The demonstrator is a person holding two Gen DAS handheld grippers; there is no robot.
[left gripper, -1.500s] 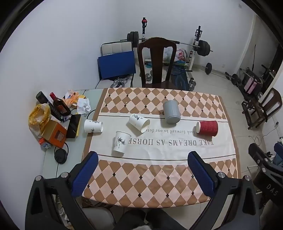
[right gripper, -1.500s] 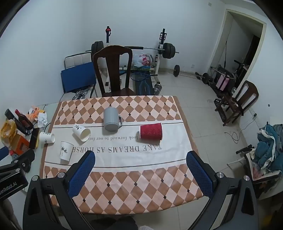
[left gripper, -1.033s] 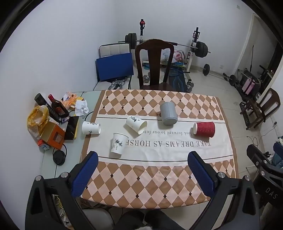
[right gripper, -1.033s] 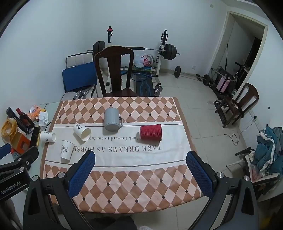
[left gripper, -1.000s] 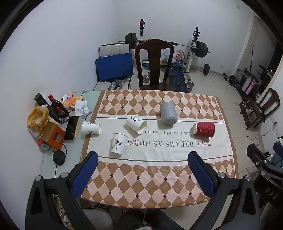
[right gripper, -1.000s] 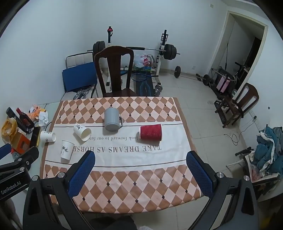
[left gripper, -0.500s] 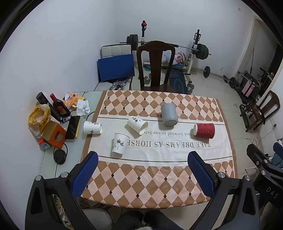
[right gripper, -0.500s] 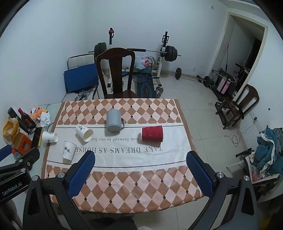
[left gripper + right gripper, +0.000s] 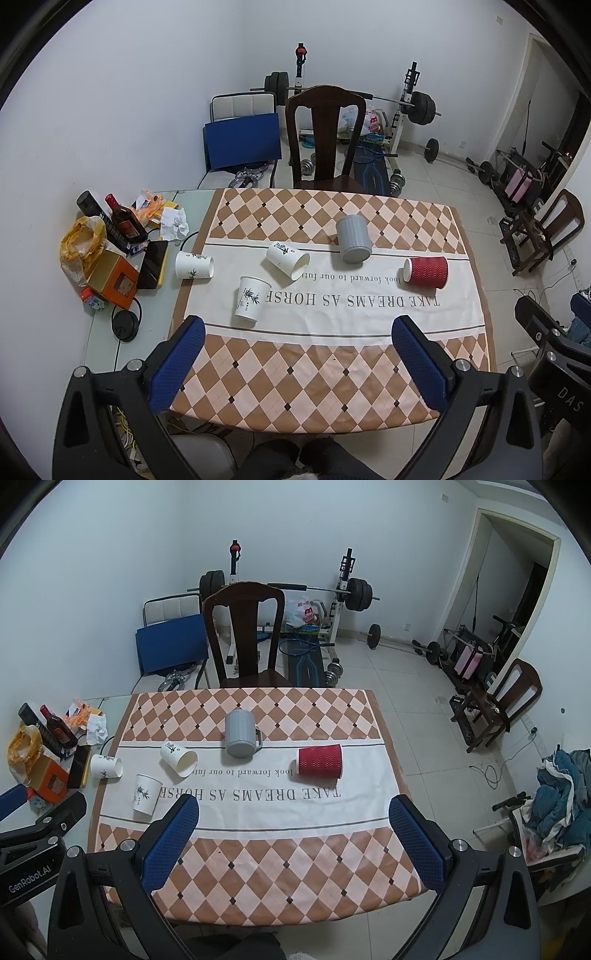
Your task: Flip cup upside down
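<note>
Several cups are on a table with a checkered cloth (image 9: 332, 369). A red ribbed paper cup (image 9: 425, 272) (image 9: 320, 761) lies on its side at the right. A grey mug (image 9: 354, 243) (image 9: 241, 733) stands mouth down in the middle. One white paper cup (image 9: 288, 260) (image 9: 178, 758) lies on its side, another (image 9: 194, 265) (image 9: 106, 766) lies at the cloth's left edge. A third white cup (image 9: 250, 302) (image 9: 146, 794) stands upright. My left gripper (image 9: 299, 354) and right gripper (image 9: 293, 834) are both open and empty, held high above the table's near edge.
Clutter sits on the table's left end: bottles (image 9: 123, 221), an orange box (image 9: 114, 280), a yellow bag (image 9: 79, 240), a phone (image 9: 151, 264). A dark wooden chair (image 9: 325, 140) stands behind the table. Weights and a barbell rack (image 9: 410, 107) stand by the wall.
Both grippers have drifted slightly up and back, so the table looks a little smaller and lower. No cup has moved.
</note>
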